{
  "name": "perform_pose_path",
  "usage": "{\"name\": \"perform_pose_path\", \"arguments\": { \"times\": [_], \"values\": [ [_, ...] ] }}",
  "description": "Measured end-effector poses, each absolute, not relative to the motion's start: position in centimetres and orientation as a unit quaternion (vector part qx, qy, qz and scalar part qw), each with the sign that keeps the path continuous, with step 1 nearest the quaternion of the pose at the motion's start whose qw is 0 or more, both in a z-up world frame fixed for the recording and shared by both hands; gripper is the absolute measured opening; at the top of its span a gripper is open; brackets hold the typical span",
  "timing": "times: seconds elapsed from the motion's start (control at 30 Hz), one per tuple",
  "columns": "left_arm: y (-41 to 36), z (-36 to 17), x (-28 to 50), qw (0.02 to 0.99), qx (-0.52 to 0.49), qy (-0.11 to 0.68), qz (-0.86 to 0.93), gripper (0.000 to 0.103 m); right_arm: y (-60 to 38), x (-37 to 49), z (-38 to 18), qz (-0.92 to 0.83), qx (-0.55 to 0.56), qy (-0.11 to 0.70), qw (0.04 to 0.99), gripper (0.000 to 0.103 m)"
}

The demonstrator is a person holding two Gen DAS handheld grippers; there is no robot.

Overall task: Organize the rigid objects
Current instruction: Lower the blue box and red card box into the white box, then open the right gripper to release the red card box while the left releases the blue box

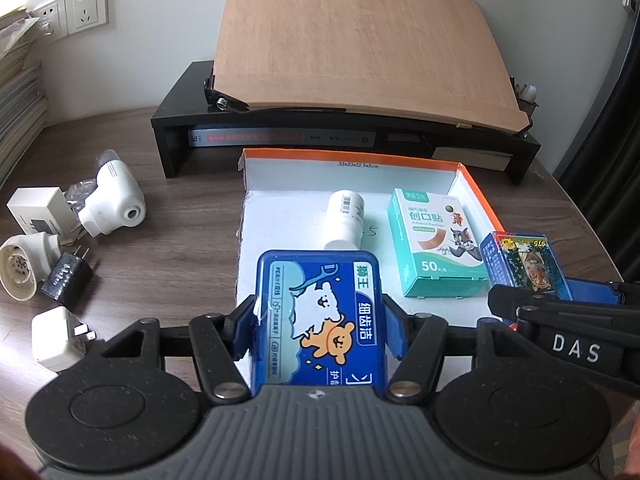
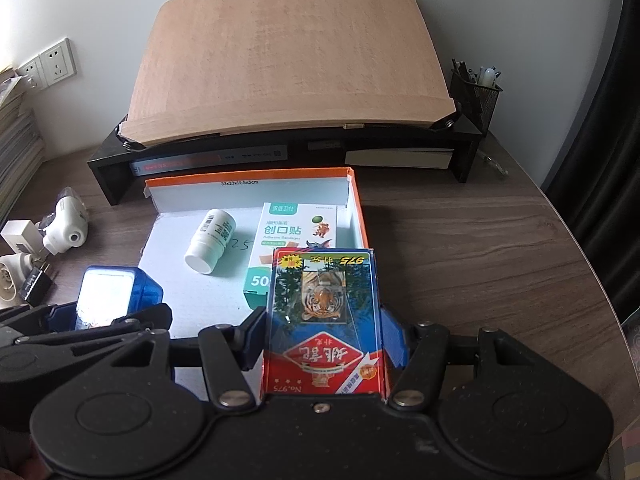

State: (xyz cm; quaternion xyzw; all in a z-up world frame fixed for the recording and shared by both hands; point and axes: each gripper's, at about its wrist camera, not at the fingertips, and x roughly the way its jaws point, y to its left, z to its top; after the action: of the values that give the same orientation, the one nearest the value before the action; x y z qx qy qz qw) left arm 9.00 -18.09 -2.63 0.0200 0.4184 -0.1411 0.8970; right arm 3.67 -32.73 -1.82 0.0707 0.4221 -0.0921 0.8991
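Note:
My left gripper (image 1: pixel 320 328) is shut on a blue floss-pick box (image 1: pixel 320 316) with a bear picture, held over the near edge of an orange-rimmed white tray (image 1: pixel 288 216). My right gripper (image 2: pixel 324 340) is shut on a playing-card box (image 2: pixel 324 316) with a tiger picture, held above the tray's (image 2: pixel 176 300) near right part. In the tray lie a white pill bottle (image 1: pixel 346 220) on its side and a green bandage box (image 1: pixel 434 248). The bottle (image 2: pixel 211 240) and bandage box (image 2: pixel 296 232) also show in the right wrist view, as does the floss-pick box (image 2: pixel 116 292).
Several chargers and plug adapters (image 1: pixel 68 240) lie on the wooden desk left of the tray. A black monitor riser (image 1: pixel 180 120) with a tilted wooden board (image 1: pixel 352 40) stands behind the tray. A mesh pen holder (image 2: pixel 478 100) stands at the back right. Paper stacks (image 1: pixel 16 92) stand at far left.

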Motion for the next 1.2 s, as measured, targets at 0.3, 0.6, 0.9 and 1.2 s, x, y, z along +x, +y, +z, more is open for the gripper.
{"name": "perform_pose_path", "arguments": {
  "times": [0.3,0.6,0.9,1.2],
  "values": [
    [-18.2,-3.0,8.9,0.895,0.019,0.423,-0.141,0.063,-32.8,3.7,-2.0,-0.09,0.071,0.425,0.898,0.071],
    [-18.3,-3.2,8.9,0.893,0.018,0.428,-0.139,0.063,-33.1,3.6,-2.3,-0.089,0.071,0.428,0.896,0.071],
    [-19.0,-3.4,8.6,0.888,0.021,0.434,-0.151,0.063,-34.1,2.9,-1.2,-0.107,0.075,0.403,0.906,0.069],
    [-19.2,-3.0,8.0,0.882,0.008,0.431,-0.192,0.073,-34.2,2.2,-0.5,-0.118,0.078,0.388,0.911,0.07]
  ]
}}
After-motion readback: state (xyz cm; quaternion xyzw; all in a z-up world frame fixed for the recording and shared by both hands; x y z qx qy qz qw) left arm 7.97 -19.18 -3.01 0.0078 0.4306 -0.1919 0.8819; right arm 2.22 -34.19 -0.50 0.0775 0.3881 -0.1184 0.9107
